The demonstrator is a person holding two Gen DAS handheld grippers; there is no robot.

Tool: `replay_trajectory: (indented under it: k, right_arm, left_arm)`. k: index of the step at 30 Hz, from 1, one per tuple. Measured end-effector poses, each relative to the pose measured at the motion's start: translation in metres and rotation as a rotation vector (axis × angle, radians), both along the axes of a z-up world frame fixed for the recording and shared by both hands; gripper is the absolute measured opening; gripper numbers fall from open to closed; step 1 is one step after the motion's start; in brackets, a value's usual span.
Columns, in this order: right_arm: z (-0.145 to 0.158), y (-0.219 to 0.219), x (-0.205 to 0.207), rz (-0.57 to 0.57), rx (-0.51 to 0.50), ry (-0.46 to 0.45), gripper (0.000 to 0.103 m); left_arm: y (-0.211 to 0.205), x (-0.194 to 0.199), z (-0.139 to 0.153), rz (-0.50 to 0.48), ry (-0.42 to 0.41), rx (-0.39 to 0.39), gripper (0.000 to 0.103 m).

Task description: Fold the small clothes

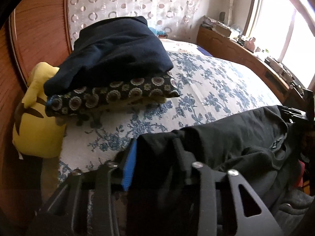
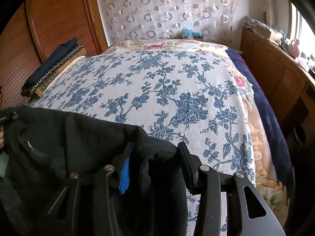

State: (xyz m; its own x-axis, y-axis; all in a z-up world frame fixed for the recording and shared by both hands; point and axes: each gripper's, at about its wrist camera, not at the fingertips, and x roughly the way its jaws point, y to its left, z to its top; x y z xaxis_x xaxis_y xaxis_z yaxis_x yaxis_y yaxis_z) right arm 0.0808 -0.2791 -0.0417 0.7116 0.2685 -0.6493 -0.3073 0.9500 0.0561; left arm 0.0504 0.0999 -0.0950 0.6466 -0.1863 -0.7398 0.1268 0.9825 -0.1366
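Both cameras sit low at the near edge of the bed [image 2: 177, 90], each looking forward along its own fingers toward the dotted curtain [image 2: 167, 9] at the far end.

The left wrist view stands nearer the wooden wardrobe [image 1: 39, 29], close to the folded stack [image 1: 110, 72], facing slightly rightward to the window [image 1: 285, 29].

The right wrist view stands further from that stack [image 2: 53, 66], centred on the bedspread.

Both views share the bedspread [image 1: 206, 82], curtain, stack, and black garment [image 1: 226, 141] [image 2: 69, 137] in their foregrounds.
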Motion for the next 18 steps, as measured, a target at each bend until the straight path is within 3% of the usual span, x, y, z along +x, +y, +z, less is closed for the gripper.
replay_trajectory:
  k: [3, 7, 10, 15, 17, 18]
  right_arm:
    - [-0.001, 0.003, 0.000, -0.004, -0.020, -0.008, 0.046]
    - [-0.003, 0.004, 0.002, -0.006, -0.021, -0.010, 0.046]
    - [-0.003, 0.003, 0.002, -0.005, -0.016, -0.009, 0.046]
    - [-0.003, 0.003, 0.003, -0.005, -0.018, -0.008, 0.046]
    - [-0.003, 0.003, 0.003, -0.004, -0.018, -0.008, 0.046]
    - [-0.004, 0.003, 0.003, -0.004, -0.017, -0.008, 0.046]
  left_arm:
    - [0.001, -0.004, 0.004, -0.003, -0.027, -0.007, 0.004]
    - [0.020, -0.012, 0.017, 0.083, -0.081, -0.043, 0.004]
    - [0.027, -0.014, 0.022, 0.124, -0.099, 0.005, 0.002]
    - [0.033, -0.013, 0.025, 0.120, -0.100, 0.004, 0.003]
    - [0.032, -0.011, 0.024, 0.105, -0.093, -0.007, 0.010]
    - [0.029, -0.009, 0.023, 0.099, -0.090, -0.006, 0.023]
